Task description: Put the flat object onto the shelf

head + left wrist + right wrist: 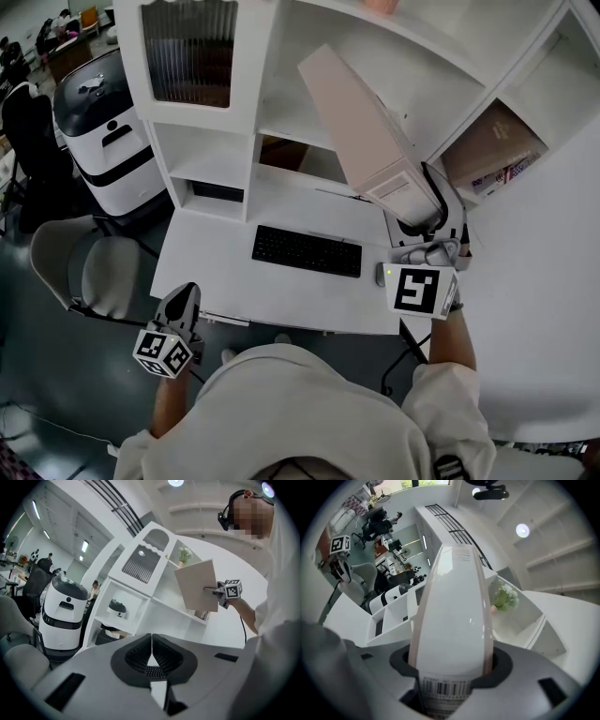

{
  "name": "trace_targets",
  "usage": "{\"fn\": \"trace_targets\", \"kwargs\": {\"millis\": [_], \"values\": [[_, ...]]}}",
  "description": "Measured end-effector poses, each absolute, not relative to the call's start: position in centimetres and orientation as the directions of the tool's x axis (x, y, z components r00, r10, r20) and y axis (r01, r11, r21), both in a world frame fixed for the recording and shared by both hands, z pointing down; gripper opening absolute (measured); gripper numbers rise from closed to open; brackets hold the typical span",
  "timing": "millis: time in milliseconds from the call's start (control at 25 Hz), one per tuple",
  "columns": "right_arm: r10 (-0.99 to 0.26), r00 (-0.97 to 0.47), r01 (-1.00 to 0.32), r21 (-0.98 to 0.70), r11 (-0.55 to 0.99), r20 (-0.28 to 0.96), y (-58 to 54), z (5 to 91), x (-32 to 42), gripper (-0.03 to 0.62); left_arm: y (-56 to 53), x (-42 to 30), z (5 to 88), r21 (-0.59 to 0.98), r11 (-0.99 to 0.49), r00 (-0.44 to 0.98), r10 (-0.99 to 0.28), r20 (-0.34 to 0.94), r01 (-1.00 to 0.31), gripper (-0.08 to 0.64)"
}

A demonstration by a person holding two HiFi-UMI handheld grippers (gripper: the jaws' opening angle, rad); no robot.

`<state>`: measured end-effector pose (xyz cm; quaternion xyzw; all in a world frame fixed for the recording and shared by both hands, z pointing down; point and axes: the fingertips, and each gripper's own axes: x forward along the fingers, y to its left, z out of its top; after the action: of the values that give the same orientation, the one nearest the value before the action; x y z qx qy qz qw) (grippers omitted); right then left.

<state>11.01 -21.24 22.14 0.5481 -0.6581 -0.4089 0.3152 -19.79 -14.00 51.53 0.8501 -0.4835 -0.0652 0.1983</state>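
Head view: the right gripper (422, 223) is held forward over the right end of the desk (211, 258), with the forearm stretched out from the body and the hand behind the marker cube. Its jaws are clamped on the near, labelled end of the flat object (361, 131), a pale pink-edged box. The box rises from the jaws and leans away to the gripper's left, toward the white shelf (265, 84). Its far end overlaps the middle shelf boards. Contact with them cannot be confirmed from this view.

Right gripper view: the flat object (452, 620) fills the gap of the right gripper (452, 667), with a pad against each edge and the barcode label nearest the camera. Open shelf bays lie beyond the far end of the box. A small plant (505, 597) stands ahead of the gripper and to its right.

Clearances: a brown carton (492, 150) occupies the bay to the right of the right gripper. A keyboard (307, 251) lies to its left, well below the box.

Left gripper (181, 307): it is held low beside the body, off the near left corner of the desk and above the floor, with a chair (84, 267) on its left.

Left gripper view: the jaws of the left gripper (151, 656) meet at the tips with nothing between them. The flat object (197, 585) is seen ahead and to the right, well apart.
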Motion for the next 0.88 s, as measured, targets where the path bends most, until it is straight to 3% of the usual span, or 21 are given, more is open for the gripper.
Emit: {"fn": "trace_targets", "kwargs": {"millis": [520, 880], "values": [[-0.99, -0.101, -0.128, 0.986, 0.108, 0.096, -27.2, 27.0, 10.1, 0.279, -14.3, -21.5, 52.4, 0.408, -0.392, 0.467, -0.879, 0.099, -0.825, 0.005], [-0.984, -0.018, 0.013, 0.984, 0.176, 0.176, -31.2, 31.2, 10.2, 0.279, -14.0, -23.3, 52.7, 0.412, -0.335, 0.412, -0.904, 0.113, -0.847, 0.005]]}}
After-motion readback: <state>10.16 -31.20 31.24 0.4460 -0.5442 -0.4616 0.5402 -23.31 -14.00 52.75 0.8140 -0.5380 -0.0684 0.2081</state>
